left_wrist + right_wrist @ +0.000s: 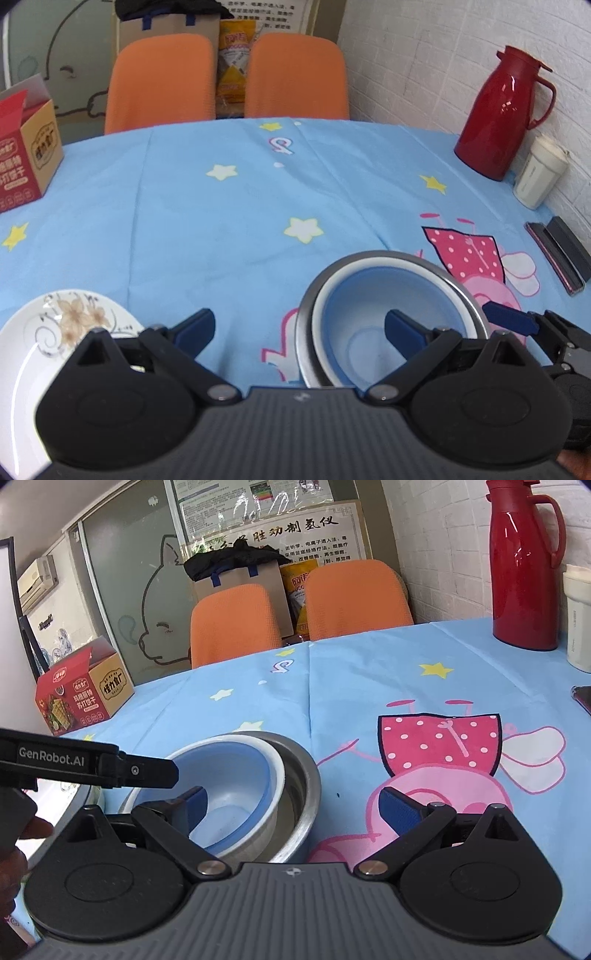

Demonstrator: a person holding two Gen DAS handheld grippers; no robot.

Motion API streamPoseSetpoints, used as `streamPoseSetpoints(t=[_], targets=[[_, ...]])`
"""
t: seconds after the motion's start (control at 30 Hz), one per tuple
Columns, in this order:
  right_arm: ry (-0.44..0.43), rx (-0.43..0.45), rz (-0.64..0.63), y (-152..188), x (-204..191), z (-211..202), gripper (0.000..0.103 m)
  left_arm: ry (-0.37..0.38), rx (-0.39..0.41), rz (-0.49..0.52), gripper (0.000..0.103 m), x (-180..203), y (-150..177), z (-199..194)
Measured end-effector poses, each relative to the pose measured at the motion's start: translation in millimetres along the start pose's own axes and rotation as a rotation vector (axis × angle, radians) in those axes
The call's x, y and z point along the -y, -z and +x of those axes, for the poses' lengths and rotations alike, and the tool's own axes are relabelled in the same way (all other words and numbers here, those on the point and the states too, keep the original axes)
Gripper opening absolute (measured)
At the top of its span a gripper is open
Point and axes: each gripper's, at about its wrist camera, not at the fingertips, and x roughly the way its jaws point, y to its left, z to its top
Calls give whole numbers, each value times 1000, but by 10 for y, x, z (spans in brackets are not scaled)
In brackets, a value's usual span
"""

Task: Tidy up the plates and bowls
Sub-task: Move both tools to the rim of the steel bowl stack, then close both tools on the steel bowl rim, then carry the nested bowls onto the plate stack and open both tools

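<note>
Your bench [229,221] has the steel bowl [448,282] with the blue bowl [369,295] nested inside, right of your left gripper [300,326]. The floral plate [40,332] lies off its left finger, so that hand's nearer. Both jaws are apart, right gripper [291,806] too, holding nothing.

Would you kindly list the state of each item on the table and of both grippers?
Blue bowl: upright, empty, nested inside the metal bowl.
Metal bowl: upright on the tablecloth.
Floral plate: flat, empty.
Red thermos: upright, lid closed.
Cracker box: flap open.
Left gripper: jaws open.
Right gripper: jaws open.
</note>
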Motion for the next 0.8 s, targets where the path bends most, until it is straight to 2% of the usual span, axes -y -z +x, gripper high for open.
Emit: streamPoseSetpoints(t=[0.1, 0.3, 0.4, 0.43, 0.5, 0.57, 0.6, 0.63, 0.7, 0.8], targets=[[-4, -30, -27, -11, -57, 99, 103, 30, -22, 30, 97, 19, -65, 75], [-3, -80, -35, 11, -82, 235, 103, 32, -50, 50, 93, 64, -32, 191], [9, -76, -22, 11, -71, 213, 103, 43, -74, 46, 77, 64, -9, 265], [12, -76, -23, 10, -70, 211, 103, 48, -88, 39, 68, 58, 5, 296], [20, -75, -32, 15, -85, 204, 102, 56, -84, 14, 62, 37, 44, 324], [-3, -68, -54, 38, -125, 190, 72, 72, -78, -1, 47, 40, 65, 301], [-20, -69, -31, 46, -125, 191, 65, 75, -78, -14, 45, 54, 71, 294], [-16, -63, -26, 53, -136, 192, 65, 74, -79, -15, 41, 76, 74, 292], [-3, -65, -36, 53, -178, 207, 65, 49, -83, -18, 41, 116, 67, 287], [8, -68, -32, 28, -217, 179, 66, 65, -78, -39, 38, 104, 55, 211]])
